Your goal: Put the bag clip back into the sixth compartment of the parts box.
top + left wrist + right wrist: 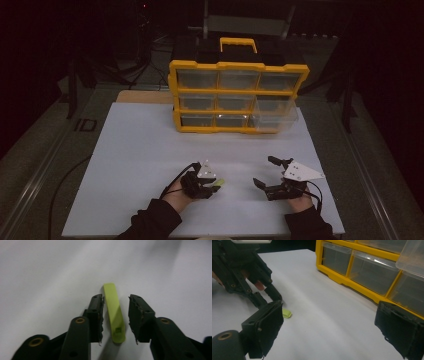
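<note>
Item: lime-green plastic strip (114,312), flat on the white desk (150,150), between my left gripper (115,302) jaws; pads not yet touching.
Right gripper (263,172): jaws wide apart, idle near the yellow drawer organiser (237,95).
Handling: I'd centre the strip, keep tips low, squeeze evenly on its long edges.

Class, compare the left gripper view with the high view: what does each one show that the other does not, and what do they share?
The left gripper view alone gives the close detail: the yellow-green strip lies flat between the left claw's jaws, touching the left pad while a gap remains at the right one.

The high view alone gives the yellow drawer organizer at the far side, with one clear drawer pulled out at its lower right, and the right claw with its jaws wide apart.

Both show the white table surface, the strip and the left claw.
</note>
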`<state>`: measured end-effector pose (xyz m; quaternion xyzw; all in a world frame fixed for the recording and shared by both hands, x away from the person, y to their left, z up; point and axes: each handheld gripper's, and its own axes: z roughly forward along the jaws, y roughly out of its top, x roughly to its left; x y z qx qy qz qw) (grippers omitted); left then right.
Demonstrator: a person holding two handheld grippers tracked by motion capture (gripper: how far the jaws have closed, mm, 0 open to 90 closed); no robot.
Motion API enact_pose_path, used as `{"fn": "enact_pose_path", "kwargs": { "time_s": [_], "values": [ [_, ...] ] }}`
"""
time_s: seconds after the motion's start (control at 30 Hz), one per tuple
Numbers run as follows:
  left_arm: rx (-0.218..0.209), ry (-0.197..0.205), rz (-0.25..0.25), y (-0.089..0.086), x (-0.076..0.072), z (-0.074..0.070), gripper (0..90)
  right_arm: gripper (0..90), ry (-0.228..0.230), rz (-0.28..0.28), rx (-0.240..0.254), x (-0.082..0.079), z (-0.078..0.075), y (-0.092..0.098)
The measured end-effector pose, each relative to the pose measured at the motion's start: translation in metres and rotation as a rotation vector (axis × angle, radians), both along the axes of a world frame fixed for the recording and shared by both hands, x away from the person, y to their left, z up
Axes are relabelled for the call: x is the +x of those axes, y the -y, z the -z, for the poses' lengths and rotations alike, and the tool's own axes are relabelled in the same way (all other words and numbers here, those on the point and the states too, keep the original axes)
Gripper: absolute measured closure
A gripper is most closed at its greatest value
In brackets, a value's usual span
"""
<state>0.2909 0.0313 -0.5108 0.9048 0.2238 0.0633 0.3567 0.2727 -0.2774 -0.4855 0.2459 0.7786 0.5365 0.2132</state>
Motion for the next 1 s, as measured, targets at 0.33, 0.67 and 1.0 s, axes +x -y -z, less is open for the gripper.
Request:
{"fn": "enact_pose_path", "kwargs": {
  "time_s": [0.33, 0.67, 1.0],
  "values": [
    [0.035, -0.016, -0.001, 0.005, 0.002, 0.004, 74.8, 8.1, 0.000, 0.001, -0.003, 0.000, 0.000, 0.000],
    [0.038, -0.031, -0.001, 0.001, 0.008, -0.009, 78.8, 8.1, 0.001, -0.001, -0.001, 0.000, 0.000, -0.001],
    [0.043, -0.032, 0.070, -0.008, 0.017, -0.037, 78.9, 8.1, 0.009, 0.001, -0.001, -0.001, -0.002, -0.001]
  ]
}}
